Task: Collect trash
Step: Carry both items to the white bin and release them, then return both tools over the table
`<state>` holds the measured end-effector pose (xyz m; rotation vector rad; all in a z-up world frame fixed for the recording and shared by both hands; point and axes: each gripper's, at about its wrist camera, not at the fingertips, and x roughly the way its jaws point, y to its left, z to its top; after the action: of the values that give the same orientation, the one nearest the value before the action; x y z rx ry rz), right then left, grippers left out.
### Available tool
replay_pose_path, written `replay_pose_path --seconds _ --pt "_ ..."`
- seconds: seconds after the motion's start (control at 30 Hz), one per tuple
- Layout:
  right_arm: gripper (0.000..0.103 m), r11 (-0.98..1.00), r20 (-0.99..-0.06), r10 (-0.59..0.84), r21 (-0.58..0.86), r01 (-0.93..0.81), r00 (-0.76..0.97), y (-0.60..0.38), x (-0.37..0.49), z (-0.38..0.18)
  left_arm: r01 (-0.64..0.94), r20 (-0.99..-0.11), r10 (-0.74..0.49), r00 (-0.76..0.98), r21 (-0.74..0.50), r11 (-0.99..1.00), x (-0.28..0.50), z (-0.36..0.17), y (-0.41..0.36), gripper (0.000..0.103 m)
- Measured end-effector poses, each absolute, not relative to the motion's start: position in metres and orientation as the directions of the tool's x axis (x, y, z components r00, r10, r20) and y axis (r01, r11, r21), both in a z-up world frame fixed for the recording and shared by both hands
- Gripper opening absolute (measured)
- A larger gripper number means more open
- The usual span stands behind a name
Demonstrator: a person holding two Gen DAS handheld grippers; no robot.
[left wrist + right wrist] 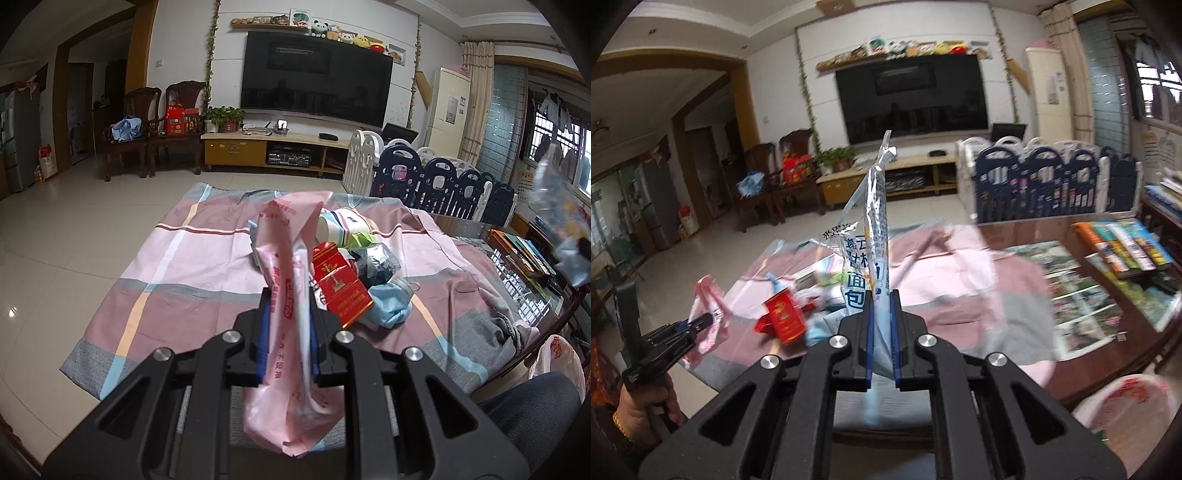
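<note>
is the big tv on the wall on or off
Off, it seems: the large black wall-mounted television shows a dark screen in both wrist views, with only faint room reflections and no picture.

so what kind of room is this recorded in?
Most likely a home living room. A large wall-mounted TV hangs over a low media cabinet, two carved wooden chairs stand beside it, and a child's playpen fence sits to the right. The trash lies on a cloth-covered table.
</note>
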<state>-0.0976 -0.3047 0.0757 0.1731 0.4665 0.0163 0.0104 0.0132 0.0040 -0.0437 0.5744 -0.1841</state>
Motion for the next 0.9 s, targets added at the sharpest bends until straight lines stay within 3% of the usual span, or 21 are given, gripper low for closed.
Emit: replay_pose_path --seconds 0.13,0.3,0.33,0.37,0.43,0.47,0.53,0.7,0.8,0.83,0.87,0.9 --pt "0.008 0.975 -0.47 -0.11 0.12 0.186 0.876 -0.377 -0.149 0.068 0.182 -0.537 -0.2 0.82 -0.088 0.979 0.01 0.004 0.009 0.018" --pt "0.015 0.904 -0.615 -0.304 0.054 0.423 0.728 -0.46 -0.216 -0.006 0.261 -0.544 -0.248 0.802 -0.056 0.964 0.008 0.002 -0.011 0.019" --pt "0.021 0.894 -0.643 -0.312 0.05 0.445 0.699 -0.469 -0.226 -0.024 0.282 -0.545 -0.262 0.796 -0.049 0.958 0.007 0.002 -0.017 0.019" --pt "0.042 0.887 -0.675 -0.316 0.041 0.461 0.667 -0.476 -0.234 -0.041 0.32 -0.544 -0.289 0.788 -0.039 0.947 0.004 0.003 -0.028 0.019" --pt "0.069 0.877 -0.747 -0.303 0.025 0.479 0.592 -0.489 -0.247 -0.075 0.4 -0.545 -0.345 0.764 -0.021 0.916 -0.004 0.007 -0.057 0.019" --pt "0.071 0.87 -0.758 -0.295 0.038 0.491 0.581 -0.493 -0.253 -0.083 0.43 -0.55 -0.37 0.749 -0.021 0.903 -0.008 0.009 -0.071 0.019" --pt "0.071 0.843 -0.734 -0.323 0.063 0.534 0.597 -0.501 -0.268 -0.081 0.518 -0.554 -0.454 0.698 -0.047 0.854 -0.021 0.019 -0.113 0.019" --pt "0.084 0.771 -0.532 -0.451 0.173 0.614 0.717 -0.513 -0.306 -0.019 0.738 -0.531 -0.663 0.527 -0.1 0.667 -0.075 0.055 -0.238 0.019" --pt "0.085 0.776 -0.456 -0.468 0.199 0.599 0.757 -0.514 -0.314 0.018 0.838 -0.553 -0.729 0.404 -0.096 0.537 -0.111 0.065 -0.317 0.035" --pt "0.085 0.778 -0.434 -0.471 0.206 0.594 0.768 -0.518 -0.316 0.026 0.858 -0.559 -0.744 0.366 -0.106 0.502 -0.121 0.064 -0.34 0.049" --pt "0.088 0.78 -0.413 -0.474 0.212 0.588 0.777 -0.516 -0.318 0.036 0.872 -0.573 -0.751 0.328 -0.122 0.473 -0.13 0.06 -0.363 0.069" --pt "0.089 0.785 -0.392 -0.477 0.213 0.582 0.787 -0.513 -0.318 0.047 0.875 -0.595 -0.74 0.314 -0.122 0.469 -0.135 0.053 -0.381 0.078"
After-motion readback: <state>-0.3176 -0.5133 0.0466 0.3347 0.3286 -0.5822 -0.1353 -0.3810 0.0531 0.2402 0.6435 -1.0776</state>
